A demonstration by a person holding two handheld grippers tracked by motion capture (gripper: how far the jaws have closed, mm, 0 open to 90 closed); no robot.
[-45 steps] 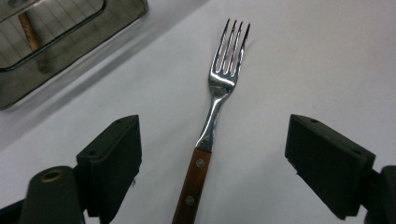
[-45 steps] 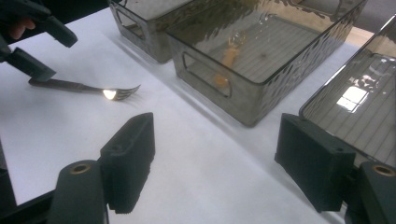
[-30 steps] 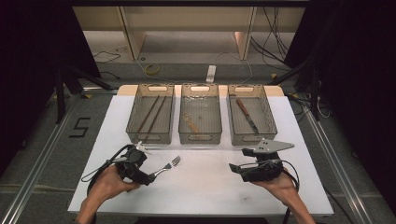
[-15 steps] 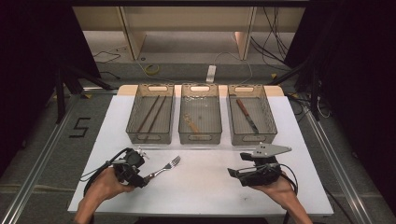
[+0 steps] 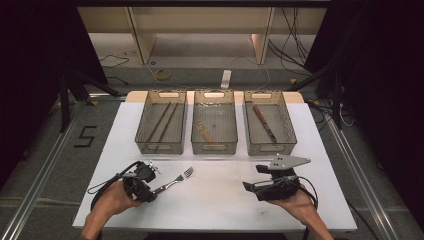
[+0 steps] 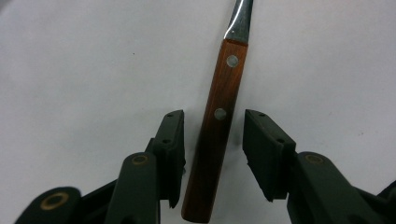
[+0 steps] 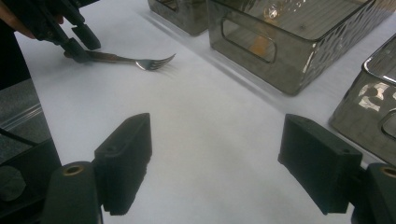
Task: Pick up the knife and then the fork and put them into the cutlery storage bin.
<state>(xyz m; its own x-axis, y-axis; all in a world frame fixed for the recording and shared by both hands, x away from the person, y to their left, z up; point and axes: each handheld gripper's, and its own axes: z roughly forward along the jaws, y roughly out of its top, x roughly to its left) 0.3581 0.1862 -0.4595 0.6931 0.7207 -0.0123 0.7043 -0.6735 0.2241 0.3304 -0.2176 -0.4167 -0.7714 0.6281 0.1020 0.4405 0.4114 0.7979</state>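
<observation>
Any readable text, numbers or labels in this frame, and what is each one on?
"5": a black numeral on the floor left of the table, in the high view.
No other text can be read: the fork, the three baskets and both tongs, left and right, bear no legible marks.

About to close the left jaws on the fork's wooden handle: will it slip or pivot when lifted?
The fork looks stiff. Its handle is smooth and narrow, so it may slip. The left gripper straddles the handle end, jaws still apart; the metal head could probably tip down.
</observation>
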